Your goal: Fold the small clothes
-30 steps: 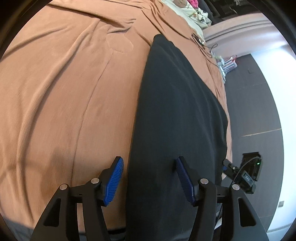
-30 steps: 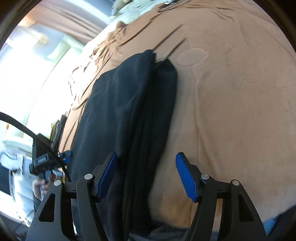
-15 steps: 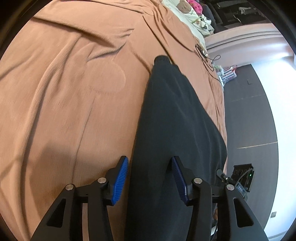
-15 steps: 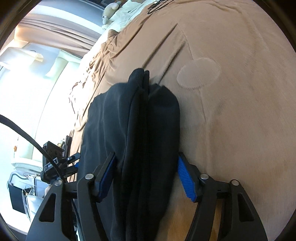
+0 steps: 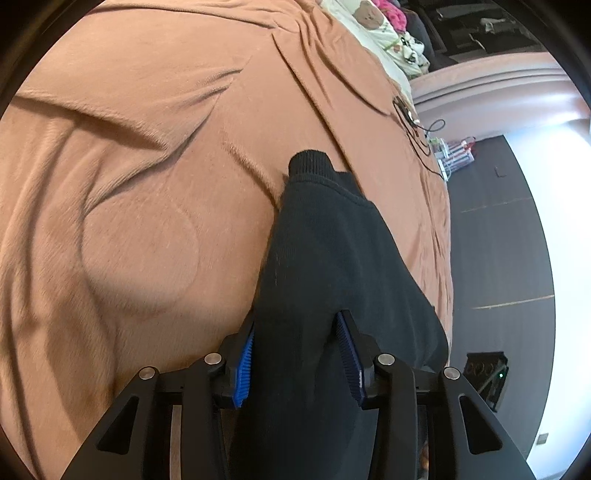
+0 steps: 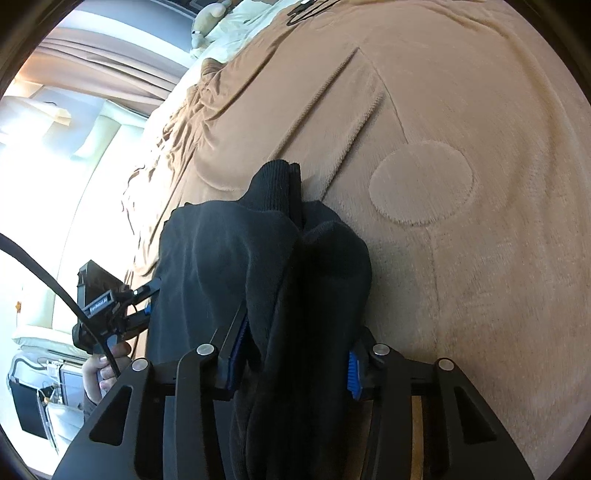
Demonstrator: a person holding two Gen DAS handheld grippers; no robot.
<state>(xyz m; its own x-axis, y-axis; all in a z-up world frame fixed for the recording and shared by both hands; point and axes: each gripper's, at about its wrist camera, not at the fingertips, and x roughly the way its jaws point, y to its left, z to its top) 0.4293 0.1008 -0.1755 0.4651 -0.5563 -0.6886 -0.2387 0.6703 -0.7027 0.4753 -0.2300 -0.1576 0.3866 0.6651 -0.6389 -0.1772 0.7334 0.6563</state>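
Note:
A black garment with a ribbed cuff [image 5: 332, 251] lies bunched on a brown blanket [image 5: 147, 147]. My left gripper [image 5: 297, 354] is shut on one edge of it, blue pads pressing the cloth from both sides. My right gripper [image 6: 295, 354] is shut on the other edge of the same black garment [image 6: 266, 258], which hangs folded in thick layers between the fingers. The cuffed end [image 6: 277, 184] points away from me and rests against the blanket [image 6: 461, 110]. The left gripper also shows in the right wrist view [image 6: 110, 306], held by a hand.
The blanket has ridges and a round stitched patch [image 5: 136, 254]. A cream printed cloth [image 5: 376, 33] and cables [image 5: 413, 122] lie at the bed's far end. The bed edge and dark floor [image 5: 498, 240] are on the right. Pale pillows [image 6: 229, 29] sit far off.
Both grippers closed from open onto the black garment. The garment has been pulled up and bunched shorter, its cuffed end now nearer to me.

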